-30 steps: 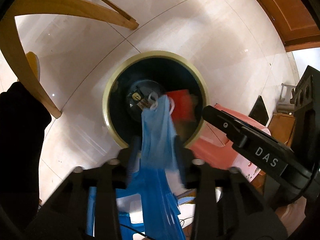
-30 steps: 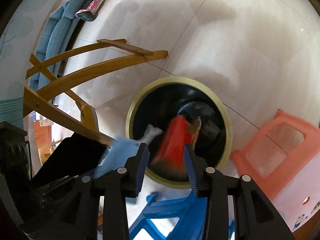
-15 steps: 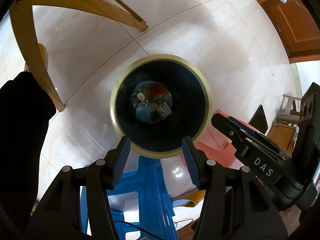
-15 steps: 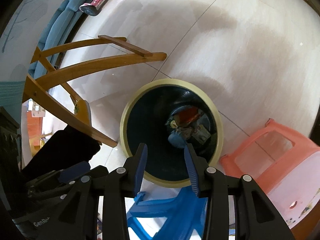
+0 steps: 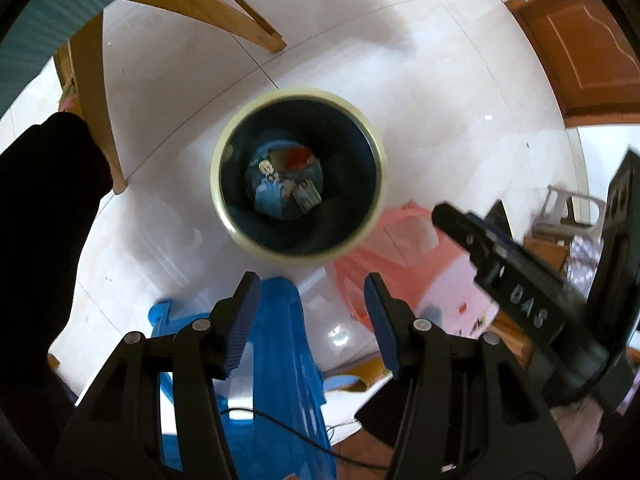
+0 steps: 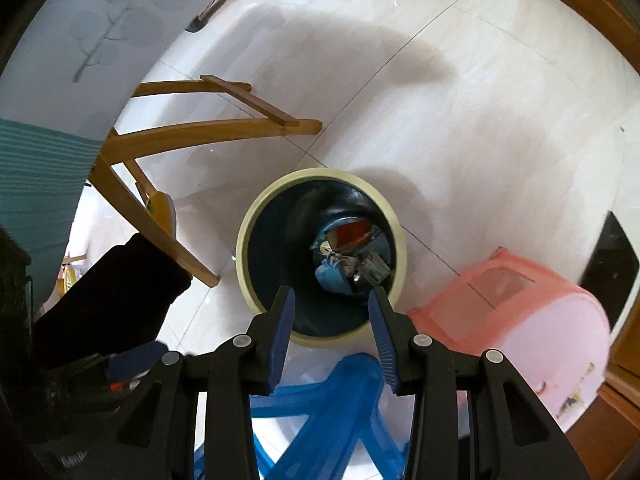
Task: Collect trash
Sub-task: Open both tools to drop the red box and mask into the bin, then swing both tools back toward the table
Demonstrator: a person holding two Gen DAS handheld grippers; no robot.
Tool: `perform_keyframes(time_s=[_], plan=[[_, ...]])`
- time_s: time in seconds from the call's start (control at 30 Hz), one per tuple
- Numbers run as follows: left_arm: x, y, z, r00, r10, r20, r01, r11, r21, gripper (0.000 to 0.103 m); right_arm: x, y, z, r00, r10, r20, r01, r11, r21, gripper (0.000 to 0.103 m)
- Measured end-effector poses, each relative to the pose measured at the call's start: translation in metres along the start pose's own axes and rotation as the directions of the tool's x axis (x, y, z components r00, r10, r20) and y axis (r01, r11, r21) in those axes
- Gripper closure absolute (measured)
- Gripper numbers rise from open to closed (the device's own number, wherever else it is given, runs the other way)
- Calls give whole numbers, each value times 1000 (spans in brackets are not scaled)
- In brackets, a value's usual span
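While your left gripper [image 5: 308, 316] hangs above the floor with its jaws spread wide and nothing between them, the trash bin [image 5: 298, 176] stands below and ahead of it, cream rim ringing a dark interior. At the bottom lies the collected trash: a blue mask [image 5: 270, 196], a red wrapper [image 5: 298, 156] and some paler scraps too blurred to name. A blue plastic stool [image 5: 276, 360] sits directly under the fingers, a pink stool [image 5: 400, 248] just beside the bin.

From your right gripper [image 6: 330, 330], likewise wide open and empty, the bin [image 6: 320, 256] appears just past the fingertips, the same mask [image 6: 330, 278] and wrapper [image 6: 354, 232] resting deep inside. A wooden chair [image 6: 192, 136] stands near the bin's far-left side.

The risk now is mostly clutter: swinging either gripper low toward the next piece could clip the bin's rim and tip it, spilling what is already in, or catch a stool or chair leg.
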State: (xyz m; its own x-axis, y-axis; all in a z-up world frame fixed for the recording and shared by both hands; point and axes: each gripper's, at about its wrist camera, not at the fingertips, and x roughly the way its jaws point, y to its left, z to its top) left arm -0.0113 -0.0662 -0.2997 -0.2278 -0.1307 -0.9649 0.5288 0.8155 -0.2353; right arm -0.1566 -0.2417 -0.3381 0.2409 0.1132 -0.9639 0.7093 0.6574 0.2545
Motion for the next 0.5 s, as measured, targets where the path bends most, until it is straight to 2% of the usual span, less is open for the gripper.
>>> perform_keyframes(time_s=[0.17,0.33,0.43,0.5], plan=[[-35,-17,-26,1000,14,24,-16,994,105,53,-54,8,-7,1000,-12,10,13,1000,-16,64],[-93,-32,-43,994,-16,108,-6,980,198,53,-122,23,-14,997,13,74,-10,999,-44,64],[-137,-33,-51,984,-32,176,-12,970,243,53,-165,36,-22,992,36,122,-27,997,-70,64],[-171,-30,-56,971,-51,234,-12,966,259,53,-191,45,-24,987,57,153,-44,995,-89,64]])
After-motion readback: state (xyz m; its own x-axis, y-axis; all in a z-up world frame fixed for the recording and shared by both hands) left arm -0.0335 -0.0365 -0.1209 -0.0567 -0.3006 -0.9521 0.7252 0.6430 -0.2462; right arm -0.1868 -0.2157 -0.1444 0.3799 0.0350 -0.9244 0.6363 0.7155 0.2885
